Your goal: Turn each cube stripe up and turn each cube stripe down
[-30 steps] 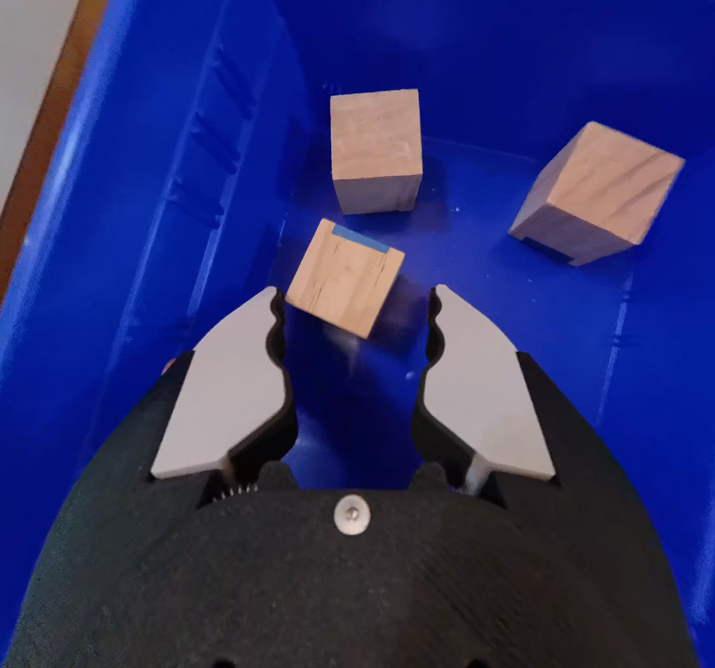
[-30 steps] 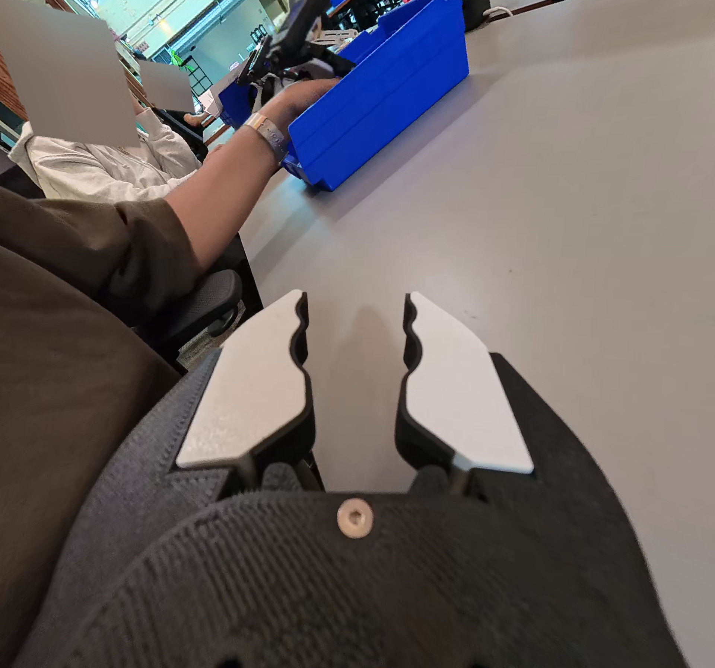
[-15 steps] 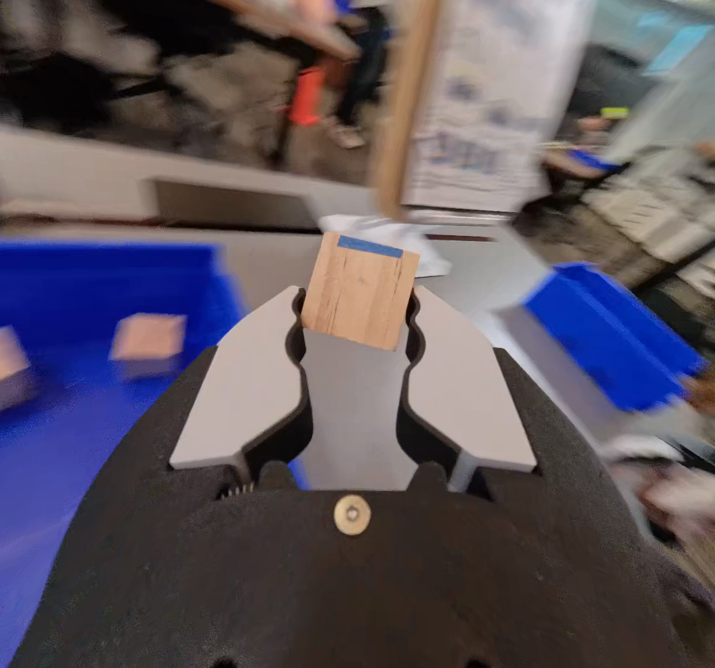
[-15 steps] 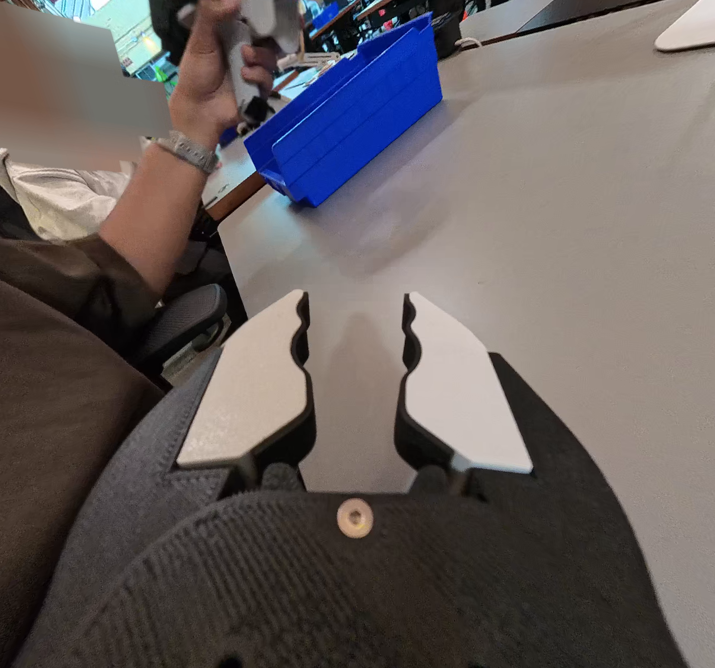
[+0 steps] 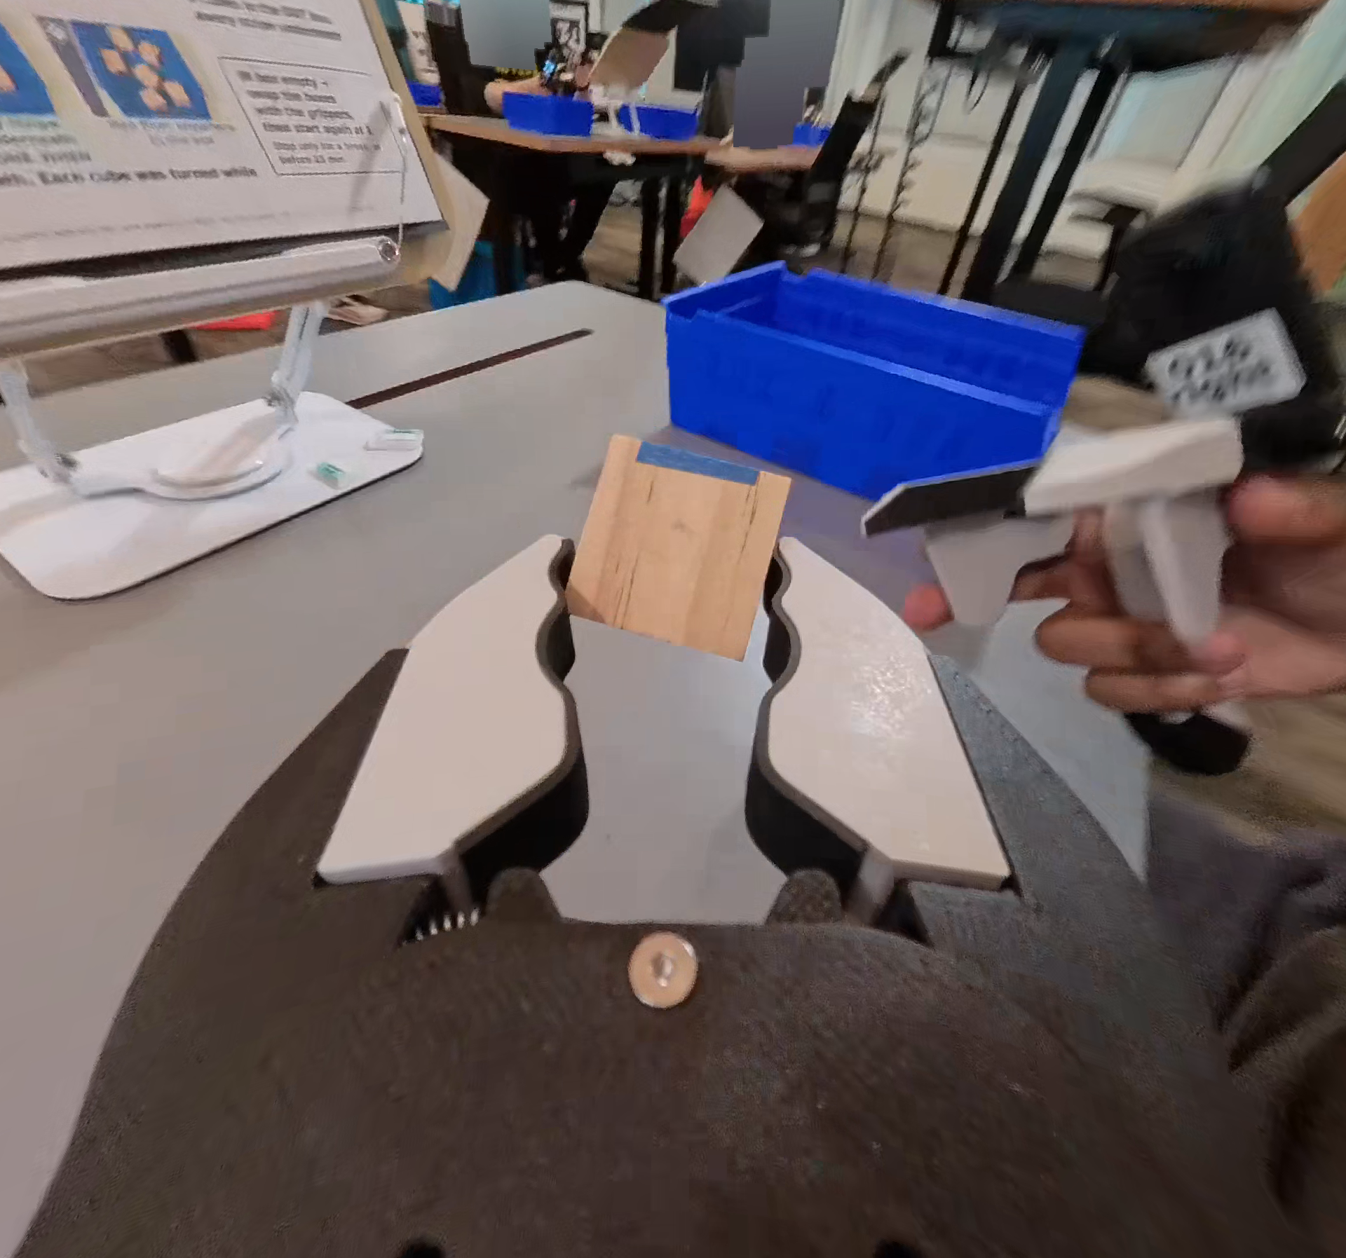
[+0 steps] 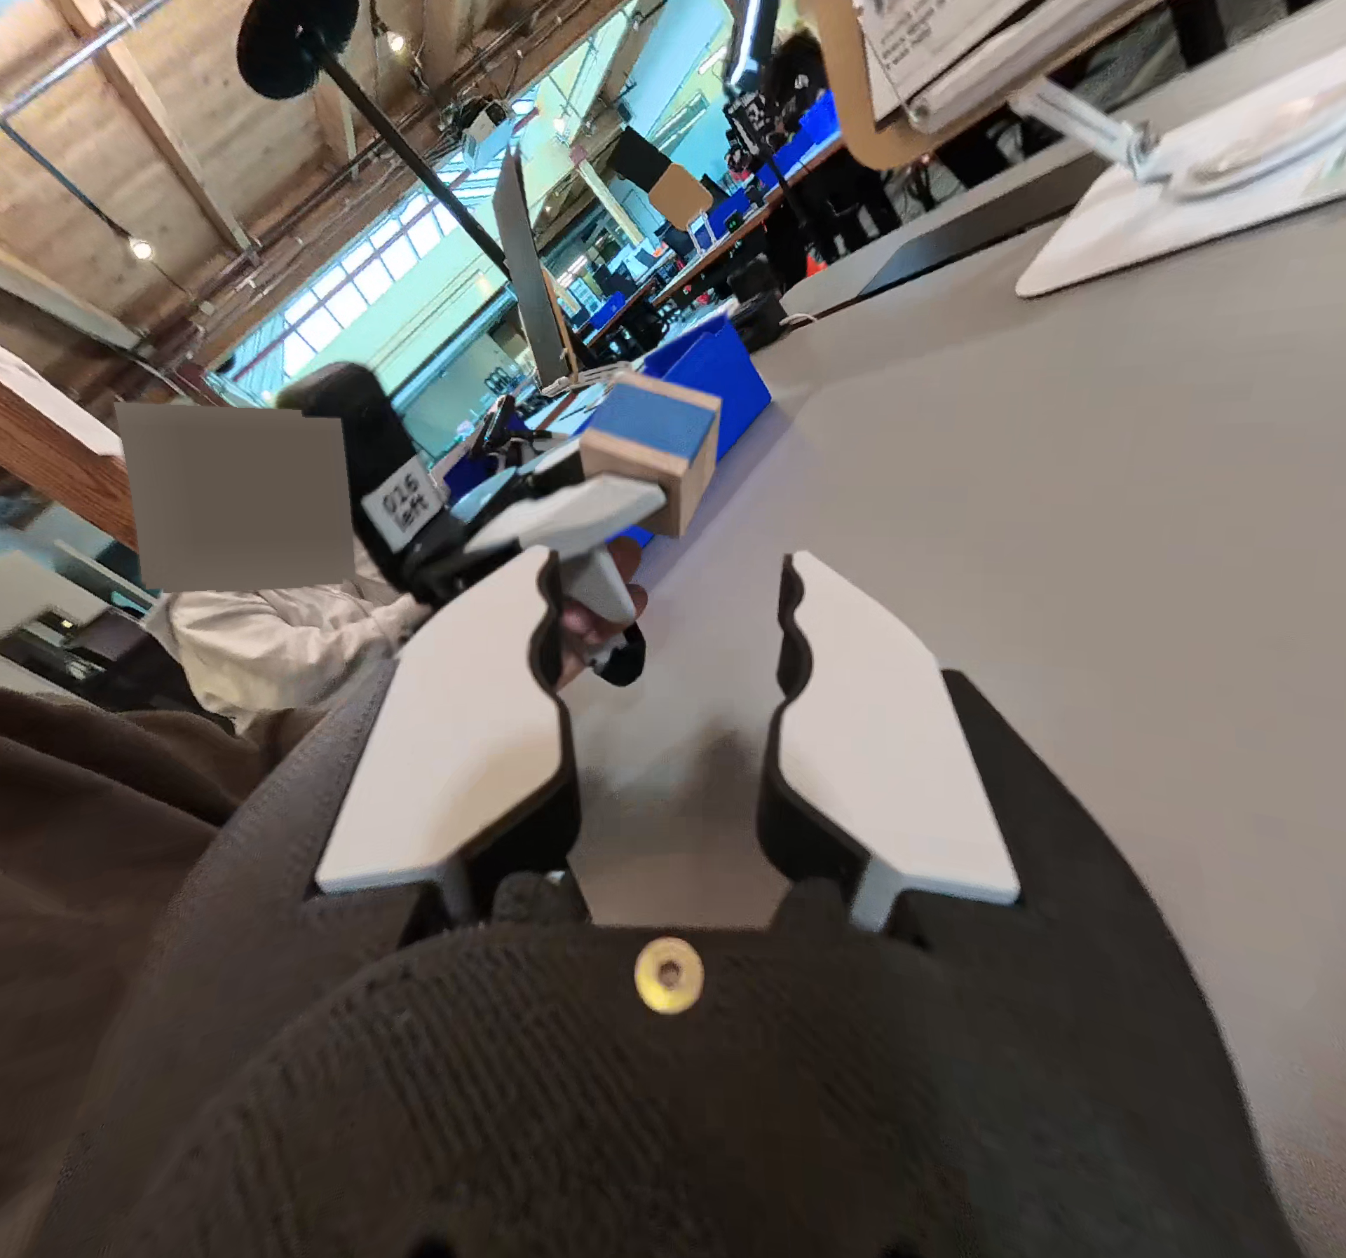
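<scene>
Here, left wrist view: left gripper pinching a wooden cube between its fingertips, held in the air above the grey table; cube tilted a little, blue stripe along its far top edge; blue bin standing on the table beyond and to the right; white stand with a printed board at left; right gripper at the right edge, blurred, held by a hand, its fingers pointing toward the cube but apart from it; opening there not readable.

Then right wrist view: right gripper spread, nothing between its fingers, tilted over the table; ahead and to the left, left gripper clamped on the cube, blue stripe facing up; cube clear of the table; blue bin just behind it; stand base far right; a seated person in a pale top at left.
</scene>
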`<state>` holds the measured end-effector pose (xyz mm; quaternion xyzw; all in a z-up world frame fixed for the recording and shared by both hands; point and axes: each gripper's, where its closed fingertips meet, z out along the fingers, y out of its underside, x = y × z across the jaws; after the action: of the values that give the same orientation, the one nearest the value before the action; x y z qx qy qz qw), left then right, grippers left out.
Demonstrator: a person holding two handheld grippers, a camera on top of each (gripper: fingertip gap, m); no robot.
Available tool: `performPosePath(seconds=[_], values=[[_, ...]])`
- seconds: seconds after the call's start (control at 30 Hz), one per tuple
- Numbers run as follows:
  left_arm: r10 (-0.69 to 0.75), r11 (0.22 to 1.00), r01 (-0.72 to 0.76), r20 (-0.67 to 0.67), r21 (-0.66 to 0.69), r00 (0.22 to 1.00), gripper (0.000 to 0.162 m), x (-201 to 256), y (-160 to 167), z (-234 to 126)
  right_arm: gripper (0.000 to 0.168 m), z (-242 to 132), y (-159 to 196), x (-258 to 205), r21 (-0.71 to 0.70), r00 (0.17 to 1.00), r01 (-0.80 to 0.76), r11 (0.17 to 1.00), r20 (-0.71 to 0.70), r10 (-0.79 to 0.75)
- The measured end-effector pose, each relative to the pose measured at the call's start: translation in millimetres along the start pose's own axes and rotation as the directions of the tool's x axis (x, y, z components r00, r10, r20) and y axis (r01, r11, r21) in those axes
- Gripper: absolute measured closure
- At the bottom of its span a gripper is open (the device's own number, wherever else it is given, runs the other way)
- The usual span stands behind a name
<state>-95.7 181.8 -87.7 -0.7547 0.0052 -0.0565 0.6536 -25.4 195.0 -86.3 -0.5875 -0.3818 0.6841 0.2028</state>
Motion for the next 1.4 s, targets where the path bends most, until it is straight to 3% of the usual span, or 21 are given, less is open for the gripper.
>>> performPosePath(seconds=[0.17, 0.33, 0.5, 0.57, 0.83, 1.07, 1.2, 1.3, 1.4], values=[[0.368, 0.922, -0.356, 0.064, -0.153, 0.927, 0.112, 31.9, 35.8, 18.5, 0.095, 3.9, 12.6, 2.3, -0.067, 0.994, -0.1, 0.993, 0.042, 0.103], [0.326, 0.934, -0.319, 0.019, -0.161, 0.945, 0.112, 49.1, 43.9, 22.1, 0.089, 11.3, 36.1, 13.4, -0.134, 0.992, -0.125, 0.983, -0.013, 0.125], [0.317, 0.937, -0.319, -0.035, -0.145, 0.948, 0.112, 61.7, 49.1, 20.1, 0.121, 13.2, 39.6, 10.3, -0.151, 0.983, -0.172, 0.974, 0.038, 0.179], [0.314, 0.938, -0.315, -0.028, -0.144, 0.949, 0.112, 61.5, 51.0, 20.3, 0.122, 13.0, 40.9, 12.8, -0.158, 0.982, -0.178, 0.971, 0.036, 0.186], [0.159, 0.975, -0.159, -0.009, -0.153, 0.987, 0.081, 52.6, 53.4, 21.9, 0.123, 8.1, 25.1, 16.1, -0.111, 0.992, -0.125, 0.986, 0.021, 0.128], [-0.068, 0.983, 0.059, -0.046, -0.176, 0.997, 0.079, 45.8, 54.9, 18.8, 0.123, -13.3, -34.7, 15.3, 0.032, 1.0, 0.0, 0.999, -0.03, 0.001], [-0.158, 0.976, 0.149, -0.048, -0.16, 0.986, 0.083, 44.5, 49.6, 12.8, 0.123, -40.1, -92.5, 35.3, 0.049, 0.971, 0.146, 0.988, -0.198, -0.134], [-0.193, 0.972, 0.184, -0.053, -0.147, 0.98, 0.084, 45.4, 45.8, 7.2, 0.123, -76.3, -156.4, 65.2, 0.08, 0.879, 0.326, 0.942, -0.393, -0.271], [-0.21, 0.968, 0.197, -0.072, -0.155, 0.975, 0.085, 48.0, 45.4, 5.3, 0.123, -123.8, -209.4, 135.4, -0.021, 0.66, 0.487, 0.873, -0.646, -0.384]])
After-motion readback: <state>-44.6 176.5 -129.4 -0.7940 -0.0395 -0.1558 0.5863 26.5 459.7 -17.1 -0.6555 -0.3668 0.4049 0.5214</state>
